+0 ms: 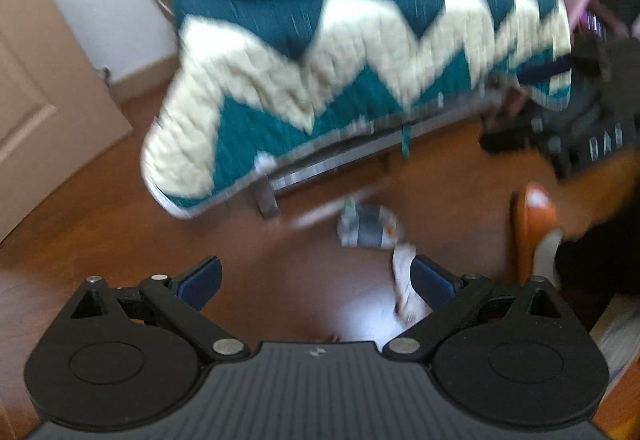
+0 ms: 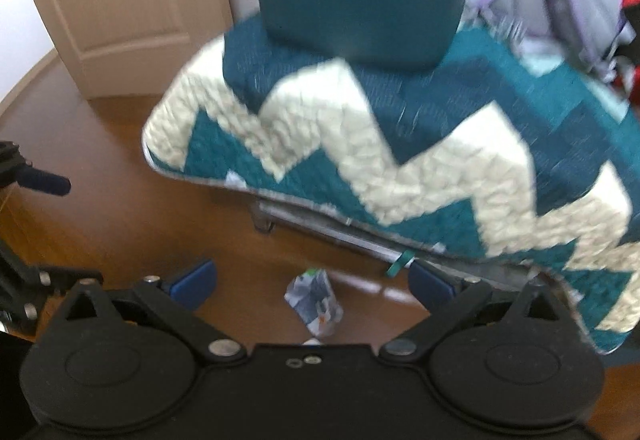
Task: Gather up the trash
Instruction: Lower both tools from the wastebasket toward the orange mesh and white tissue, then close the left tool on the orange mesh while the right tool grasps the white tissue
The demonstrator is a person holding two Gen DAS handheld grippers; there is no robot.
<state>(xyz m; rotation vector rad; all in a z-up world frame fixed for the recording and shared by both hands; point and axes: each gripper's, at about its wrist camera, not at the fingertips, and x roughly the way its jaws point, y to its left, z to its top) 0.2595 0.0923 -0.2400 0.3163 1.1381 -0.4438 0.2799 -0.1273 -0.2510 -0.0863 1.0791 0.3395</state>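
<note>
The right gripper (image 2: 312,286) hung with jaws wide and empty over a crumpled wrapper (image 2: 316,304) on the wooden floor (image 2: 120,224), beside the quilt-draped bed (image 2: 400,160). The left gripper (image 1: 316,280), likewise agape, held nothing, presumably readied for grabbing.

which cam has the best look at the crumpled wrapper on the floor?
Right wrist: the crumpled wrapper lies between the open fingers, near and unobstructed. Left wrist shows the same wrapper farther off, blurred, right of centre, beside a white scrap.
</note>
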